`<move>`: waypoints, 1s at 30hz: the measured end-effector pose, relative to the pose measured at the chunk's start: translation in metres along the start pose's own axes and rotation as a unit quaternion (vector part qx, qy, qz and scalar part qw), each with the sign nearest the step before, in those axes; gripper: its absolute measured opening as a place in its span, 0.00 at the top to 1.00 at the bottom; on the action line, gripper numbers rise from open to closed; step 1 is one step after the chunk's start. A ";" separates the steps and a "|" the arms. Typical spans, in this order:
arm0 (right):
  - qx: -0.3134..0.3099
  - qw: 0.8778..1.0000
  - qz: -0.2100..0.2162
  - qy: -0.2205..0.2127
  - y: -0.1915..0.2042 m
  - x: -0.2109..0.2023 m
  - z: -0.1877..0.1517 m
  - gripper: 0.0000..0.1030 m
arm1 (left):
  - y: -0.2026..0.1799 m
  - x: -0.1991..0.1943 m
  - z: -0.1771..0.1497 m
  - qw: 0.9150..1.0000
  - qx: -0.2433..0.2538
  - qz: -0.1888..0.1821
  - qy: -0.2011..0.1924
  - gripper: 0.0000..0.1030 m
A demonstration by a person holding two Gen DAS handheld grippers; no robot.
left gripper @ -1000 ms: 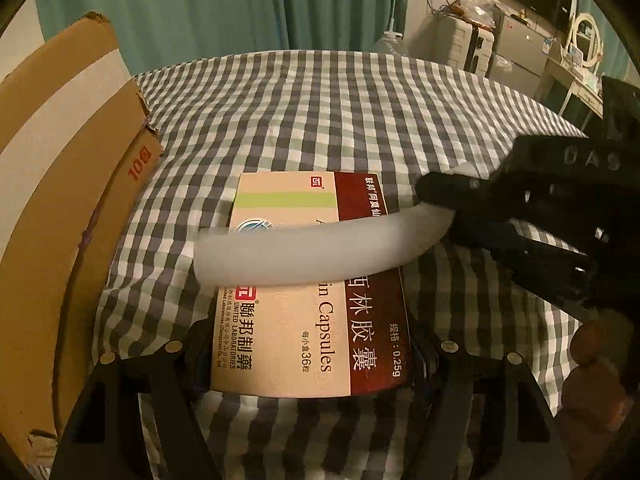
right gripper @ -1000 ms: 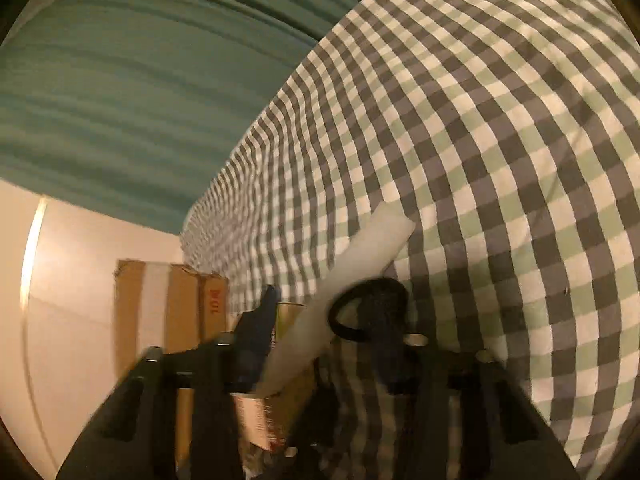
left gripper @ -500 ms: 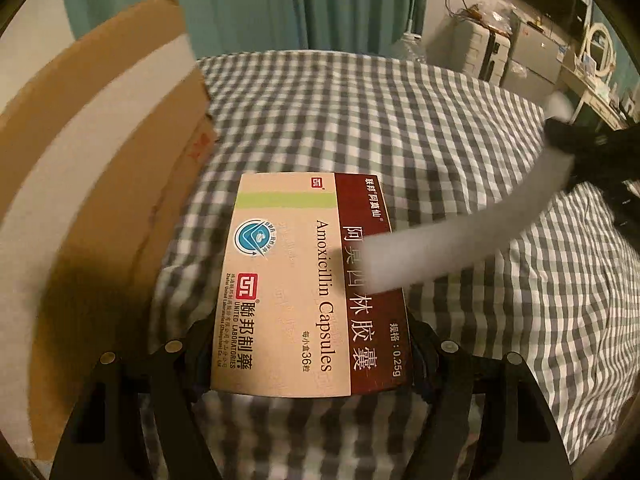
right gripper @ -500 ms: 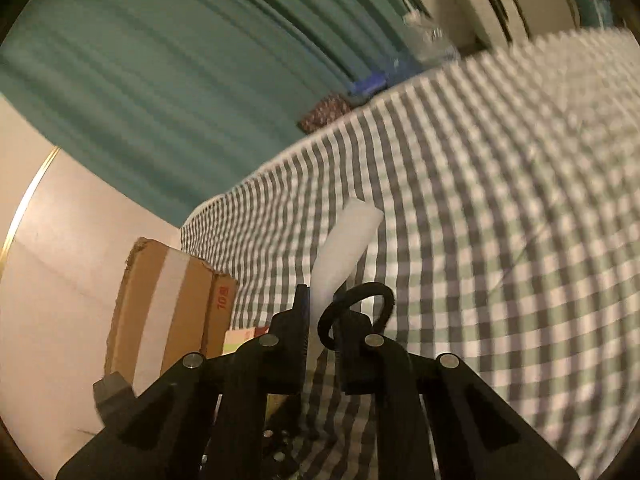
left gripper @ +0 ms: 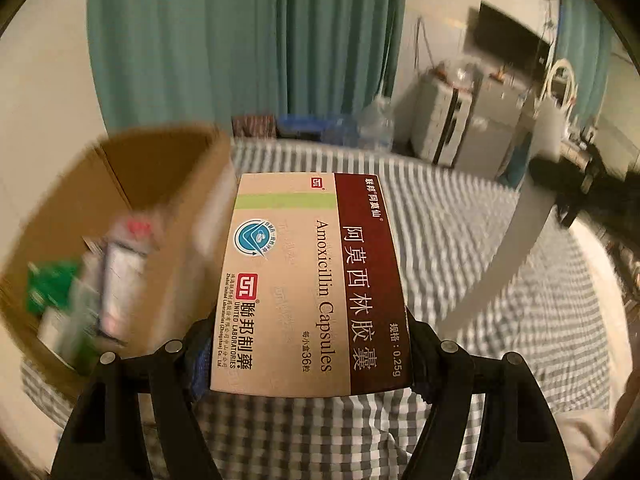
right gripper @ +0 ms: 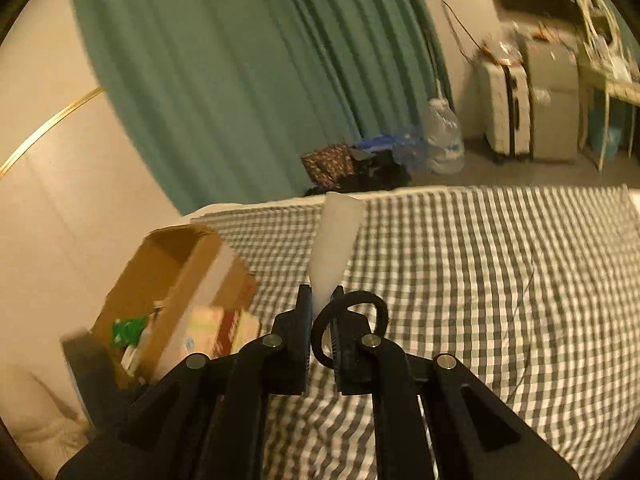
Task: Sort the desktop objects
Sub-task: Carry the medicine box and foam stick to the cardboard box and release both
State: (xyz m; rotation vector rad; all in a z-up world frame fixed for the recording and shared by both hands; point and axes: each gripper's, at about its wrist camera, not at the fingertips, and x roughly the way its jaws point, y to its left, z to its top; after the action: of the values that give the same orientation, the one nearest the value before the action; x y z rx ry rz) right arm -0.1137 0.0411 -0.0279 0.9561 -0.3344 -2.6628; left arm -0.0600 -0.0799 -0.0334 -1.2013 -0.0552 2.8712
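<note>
- Left gripper (left gripper: 310, 354): jaws clamped on the medicine box (left gripper: 310, 280), held flat above the checked bed (left gripper: 460, 240), just right of the cardboard box (left gripper: 132, 216).
- Right gripper (right gripper: 320, 320): jaws closed on a white tube (right gripper: 336, 244), held in the air over the bed.
- Cardboard box sits at the bed's left edge, open, with blurred packets inside.
- Green curtain (right gripper: 240, 80) behind.

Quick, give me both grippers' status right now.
Left gripper: shut on the amoxicillin box.
Right gripper: shut on the white foam strip.
</note>
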 end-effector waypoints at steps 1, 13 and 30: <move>-0.008 1.000 0.001 -0.003 0.010 -0.005 0.003 0.92 | 0.007 -0.015 0.009 1.000 -0.001 -0.002 -0.008 0.27; -0.107 0.990 0.082 -0.039 0.182 -0.014 0.053 0.92 | 0.114 -0.097 0.096 0.994 -0.023 0.051 -0.092 0.27; -0.138 0.963 0.038 0.229 0.249 0.201 0.003 0.81 | 0.222 0.017 0.053 0.994 -0.030 0.093 0.053 0.23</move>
State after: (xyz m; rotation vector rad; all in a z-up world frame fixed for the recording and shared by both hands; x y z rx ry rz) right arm -0.2160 -0.2601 -0.0644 1.3824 0.0991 -2.2476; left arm -0.1122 -0.3020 -0.0176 -1.4413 -0.0267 2.9757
